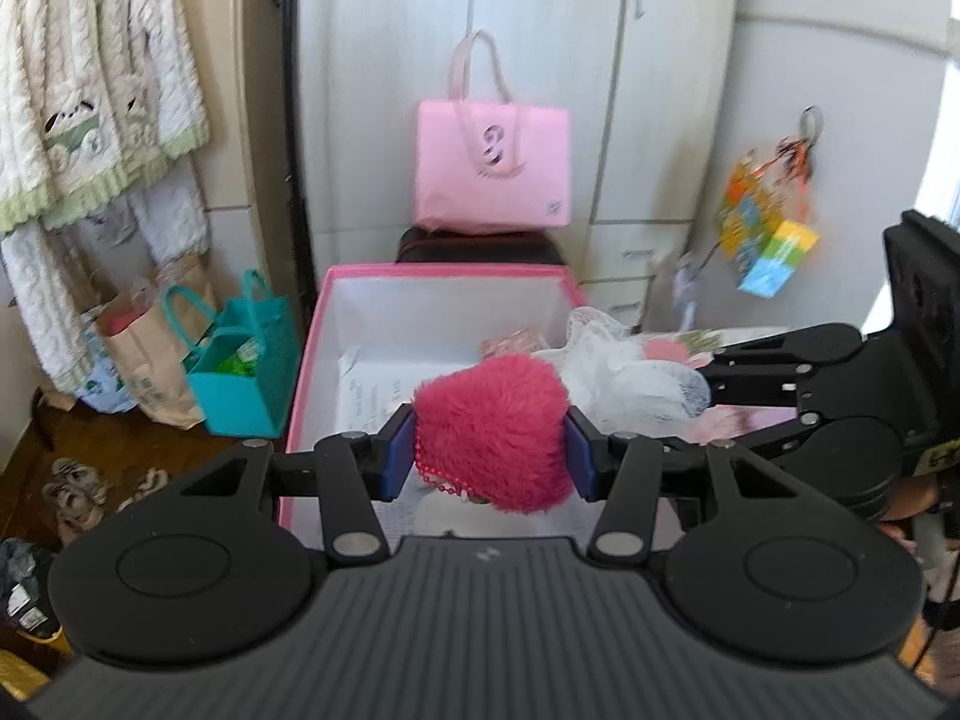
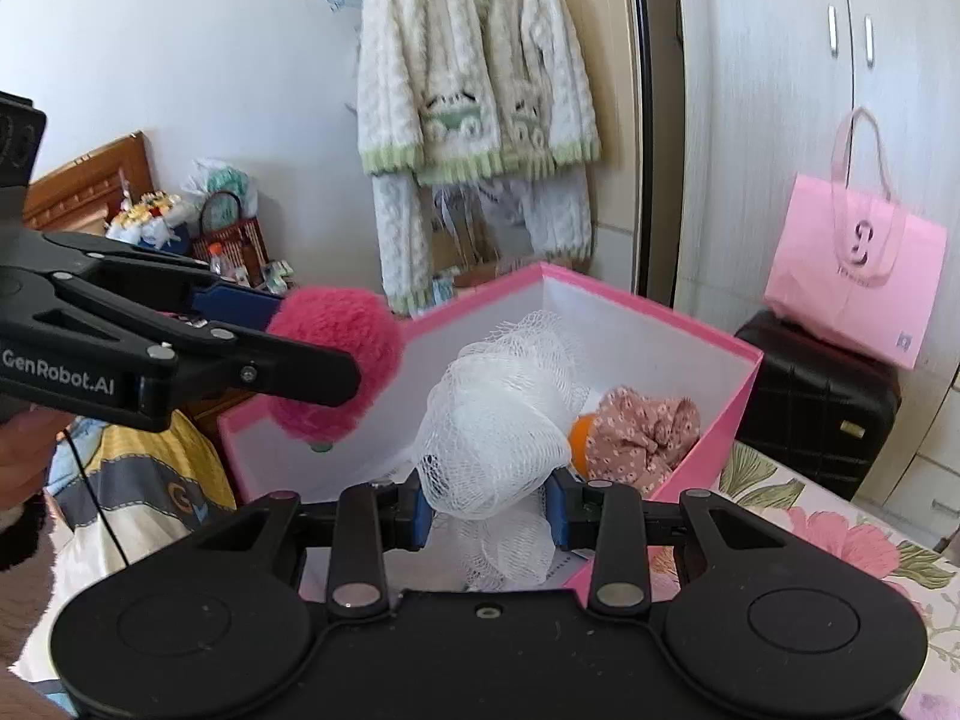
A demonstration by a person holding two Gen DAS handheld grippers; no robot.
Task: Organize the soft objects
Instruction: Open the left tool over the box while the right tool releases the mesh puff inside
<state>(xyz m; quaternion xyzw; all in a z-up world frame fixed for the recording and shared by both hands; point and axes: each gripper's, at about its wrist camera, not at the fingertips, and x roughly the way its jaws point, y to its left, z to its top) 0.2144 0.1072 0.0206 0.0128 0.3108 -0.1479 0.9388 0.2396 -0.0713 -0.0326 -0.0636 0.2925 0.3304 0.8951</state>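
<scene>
left gripper (image 1: 491, 450) clamps fuzzy pink pouch (image 1: 492, 432) | right gripper (image 2: 491, 510) clamps mesh pouf (image 2: 492, 438) | apparently above box (image 2: 708, 438)

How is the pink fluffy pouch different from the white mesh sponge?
The pouch is deep pink and furry; the sponge is white open netting. The pouch has a bead string hanging below; the sponge has loose folds trailing. Each is held in closed jaws over the pink box.
</scene>
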